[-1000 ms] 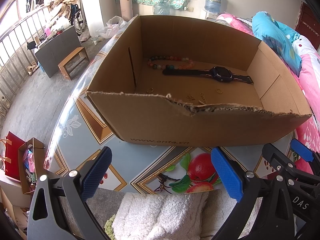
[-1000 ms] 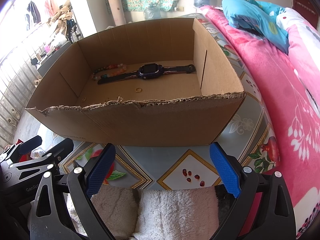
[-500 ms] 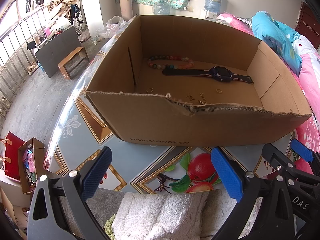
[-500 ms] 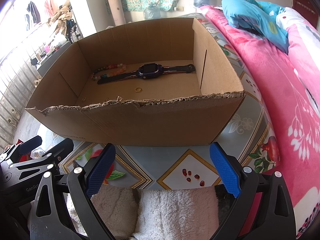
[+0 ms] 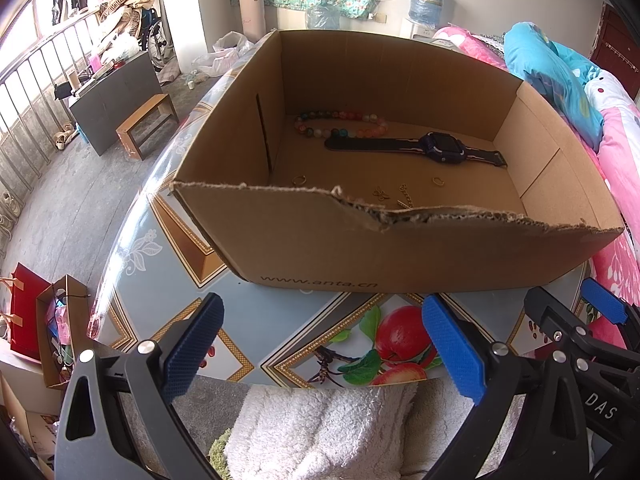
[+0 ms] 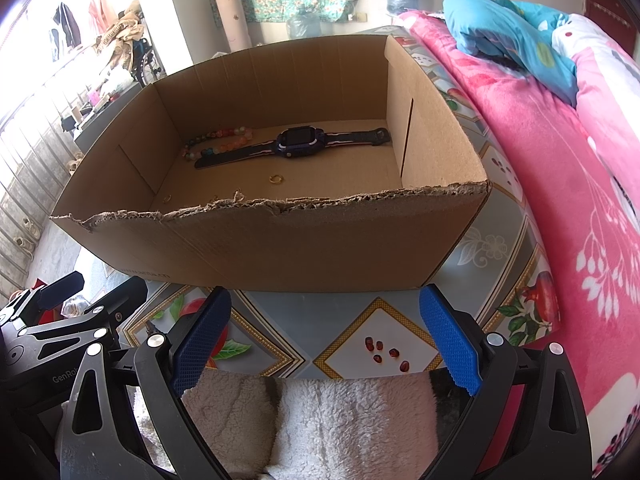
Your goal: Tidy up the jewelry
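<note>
Still unchanged: cardboard box (image 5: 400,252) holding watch (image 5: 436,148), bead bracelet (image 5: 340,124); left gripper (image 5: 320,344), right gripper (image 6: 326,334), jaws spread, empty.

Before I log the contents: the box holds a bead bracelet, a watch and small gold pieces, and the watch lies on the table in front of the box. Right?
Not quite. The watch lies inside the box, on its floor beside the bead bracelet, not on the table in front. Both wrist views show it. The gold pieces, such as the ring, are in the box as you say.
</note>
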Demonstrator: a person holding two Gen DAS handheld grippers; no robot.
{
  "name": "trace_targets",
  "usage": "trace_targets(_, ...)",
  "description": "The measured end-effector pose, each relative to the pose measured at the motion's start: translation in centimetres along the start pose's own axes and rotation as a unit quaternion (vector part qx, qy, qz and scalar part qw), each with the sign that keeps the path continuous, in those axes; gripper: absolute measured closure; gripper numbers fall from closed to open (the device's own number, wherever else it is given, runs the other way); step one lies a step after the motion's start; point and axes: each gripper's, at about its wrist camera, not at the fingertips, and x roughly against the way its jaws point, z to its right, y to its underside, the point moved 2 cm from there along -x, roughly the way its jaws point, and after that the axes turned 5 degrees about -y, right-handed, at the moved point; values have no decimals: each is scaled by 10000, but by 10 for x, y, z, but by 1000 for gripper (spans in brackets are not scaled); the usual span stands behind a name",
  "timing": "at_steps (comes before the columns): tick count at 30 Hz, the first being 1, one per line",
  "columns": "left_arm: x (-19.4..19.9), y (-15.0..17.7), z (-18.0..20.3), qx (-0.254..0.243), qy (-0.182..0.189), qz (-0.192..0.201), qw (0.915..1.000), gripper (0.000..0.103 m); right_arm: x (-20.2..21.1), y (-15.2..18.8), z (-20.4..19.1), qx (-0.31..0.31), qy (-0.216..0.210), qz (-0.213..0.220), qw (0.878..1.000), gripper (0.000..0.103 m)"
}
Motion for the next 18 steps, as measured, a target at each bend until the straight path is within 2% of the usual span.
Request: trace_targets(18,3,3,3,49,-46,38,10000,6,0,1,-1,1,-4,12,10000,12)
